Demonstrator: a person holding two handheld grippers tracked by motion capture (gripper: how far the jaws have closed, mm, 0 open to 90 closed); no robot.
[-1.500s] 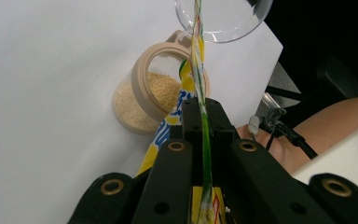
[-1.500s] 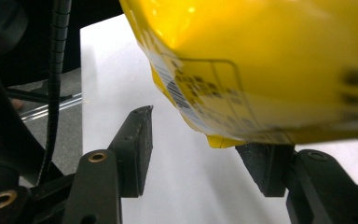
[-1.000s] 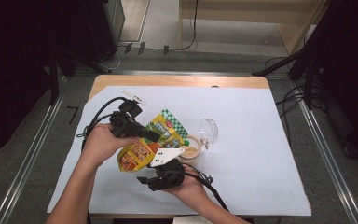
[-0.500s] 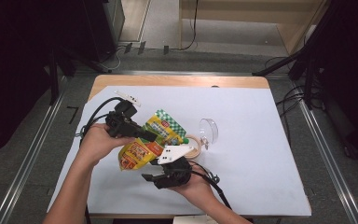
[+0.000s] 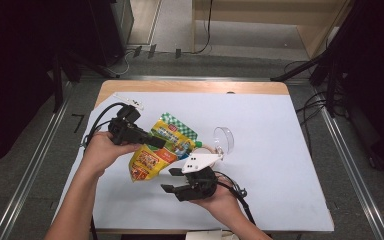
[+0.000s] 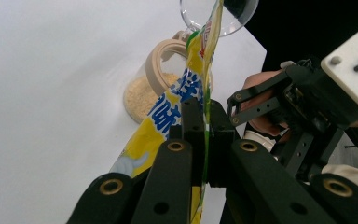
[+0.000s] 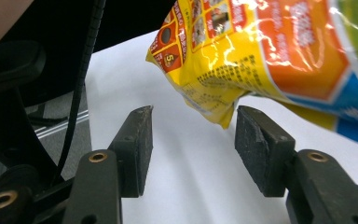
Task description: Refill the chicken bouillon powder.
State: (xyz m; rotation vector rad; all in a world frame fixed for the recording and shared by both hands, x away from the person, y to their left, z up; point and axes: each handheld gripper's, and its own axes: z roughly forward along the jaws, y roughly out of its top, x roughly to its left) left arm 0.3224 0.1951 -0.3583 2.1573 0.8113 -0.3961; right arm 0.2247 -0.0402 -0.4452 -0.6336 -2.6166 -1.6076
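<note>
- The left hand-held gripper [image 5: 155,141] is clenched on a yellow snack pouch [image 5: 162,147]; in the left gripper view its 2 jaws pinch the thin edge of the pouch [image 6: 200,70] tightly.
- The pouch hangs above the tabletop [image 5: 280,150], tilted, with its green upper end toward a small jar [image 5: 211,149] and its lower yellow corner pointing down to the person.
- The right hand-held gripper [image 5: 172,181] is released, and its jaws stand apart with nothing between the pads. In the right gripper view the lower corner of the pouch [image 7: 219,119] hangs just above and beyond the gap, not touching either pad.
- The jar lies on the tabletop beside the pouch, with its clear lid [image 5: 225,139] swung open (in the left gripper view the jar [image 6: 156,79] holds pale grains).
- My judgement: the work is partly done. The jar is open, has some filling, and the pouch is lifted near it.
- Probably left to do: the right hand-held gripper should take the bottom corner, then the pouch can be tipped over the jar mouth.
</note>
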